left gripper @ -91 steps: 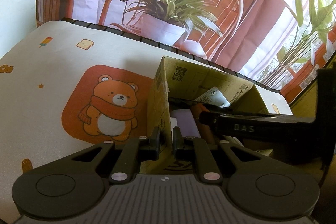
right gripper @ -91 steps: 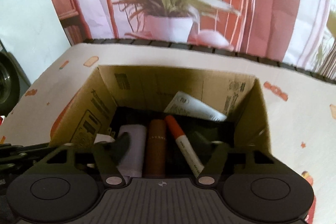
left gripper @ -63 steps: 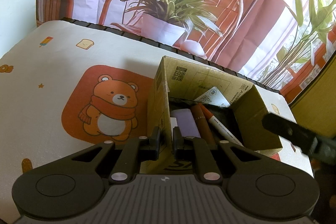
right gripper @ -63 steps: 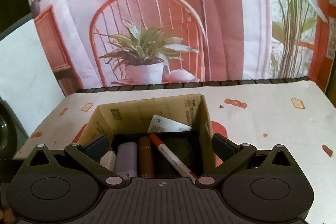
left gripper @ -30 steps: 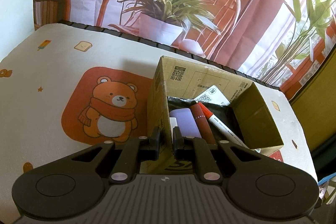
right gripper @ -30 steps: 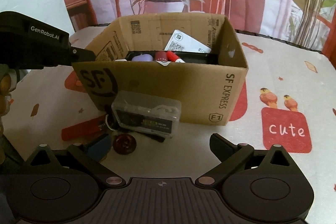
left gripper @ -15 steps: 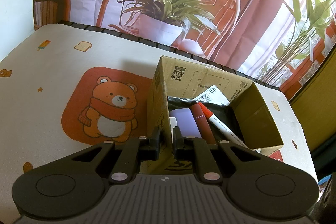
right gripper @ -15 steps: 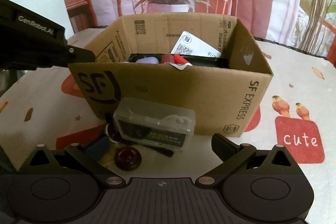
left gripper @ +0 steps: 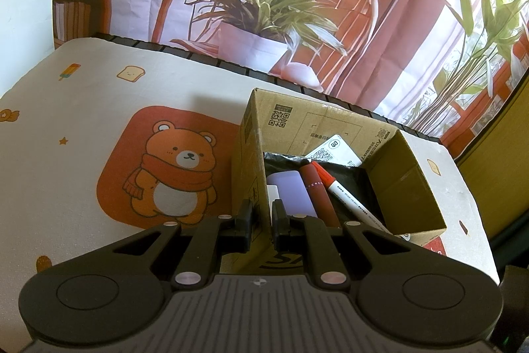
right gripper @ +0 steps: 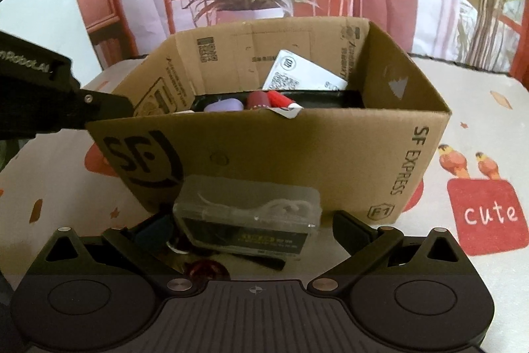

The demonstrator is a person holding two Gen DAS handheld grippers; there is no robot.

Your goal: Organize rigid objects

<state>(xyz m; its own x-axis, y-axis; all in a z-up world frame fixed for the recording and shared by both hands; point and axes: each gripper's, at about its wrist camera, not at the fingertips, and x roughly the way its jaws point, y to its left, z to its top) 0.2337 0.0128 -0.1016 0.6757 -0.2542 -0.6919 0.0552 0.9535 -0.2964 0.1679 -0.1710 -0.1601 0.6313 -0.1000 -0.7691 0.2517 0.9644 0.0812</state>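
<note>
Cardboard box (right gripper: 297, 148), open top, "SF EXPRESS" print, upright on tabletop (right gripper: 479, 270). Near-left corner wall pinched by left claw (left gripper: 262, 220).

Inside, on black liner: lilac case (left gripper: 291, 194), maroon tube (left gripper: 317, 191), white marker with red cap (left gripper: 347, 197), lying side by side lengthwise; white QR card (left gripper: 334, 151) leaning on far wall.

Outside, touching box front: clear plastic case (right gripper: 248, 214), lying flat, dark label. Beside it, low left: a dark blue item (right gripper: 155, 232) and a dark red round piece (right gripper: 205, 270), partly hidden.

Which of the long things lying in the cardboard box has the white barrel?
The marker with the orange-red cap, rightmost of the three. The dark red tube beside it is one colour throughout, and the lilac case is wider and flat.
</note>
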